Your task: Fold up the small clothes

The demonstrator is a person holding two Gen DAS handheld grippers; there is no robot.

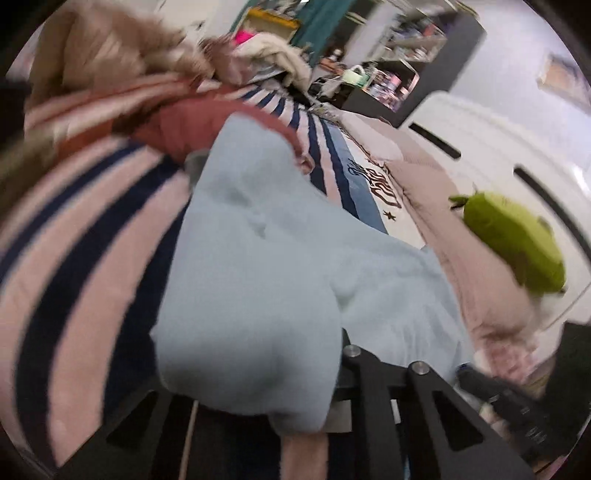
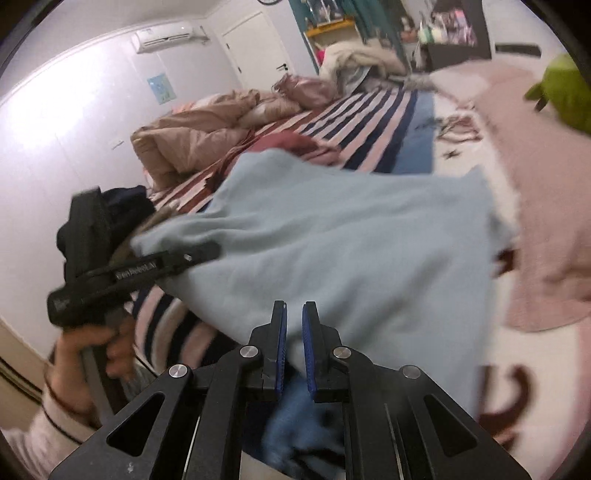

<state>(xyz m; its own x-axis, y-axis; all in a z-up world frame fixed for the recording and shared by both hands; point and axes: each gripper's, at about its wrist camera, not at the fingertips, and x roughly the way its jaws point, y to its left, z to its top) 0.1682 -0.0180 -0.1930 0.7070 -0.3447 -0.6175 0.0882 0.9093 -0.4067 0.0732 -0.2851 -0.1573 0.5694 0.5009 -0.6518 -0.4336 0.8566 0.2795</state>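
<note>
- Progress check: the light blue garment (image 2: 351,236) is off the striped bedspread (image 2: 369,118) and slung between the two tools, bunched and draped, not flat. I see no neat fold or crease anywhere, so my read is we're early in the fold. Squaring it up, folding it and setting it down all look like they're left to do.
- Left gripper (image 2: 212,249): the right wrist view shows its tips buried in one edge of the blue cloth, jaws nearly shut and pinching the fabric. A hand (image 2: 92,347) wraps its handle.
- Right gripper (image 2: 294,325): the blue pads sit close together with only a thin gap. The near hem of the garment drops down between them, so I'd call it clamped on the cloth, though the pinch point itself is a bit blurry.
- What only the left wrist view gives you: the garment fills the frame and hides that tool's own fingertips, but you do get a dark red garment (image 1: 207,122) lying on the stripes behind it, plus a lime green plush toy (image 1: 513,243) over on the pink blanket (image 1: 465,266).
- What only the right wrist view gives you: both tools at once and the sag of the cloth between them. Further back there's a rumpled beige duvet (image 2: 192,136) and a wall air conditioner (image 2: 166,35).
</note>
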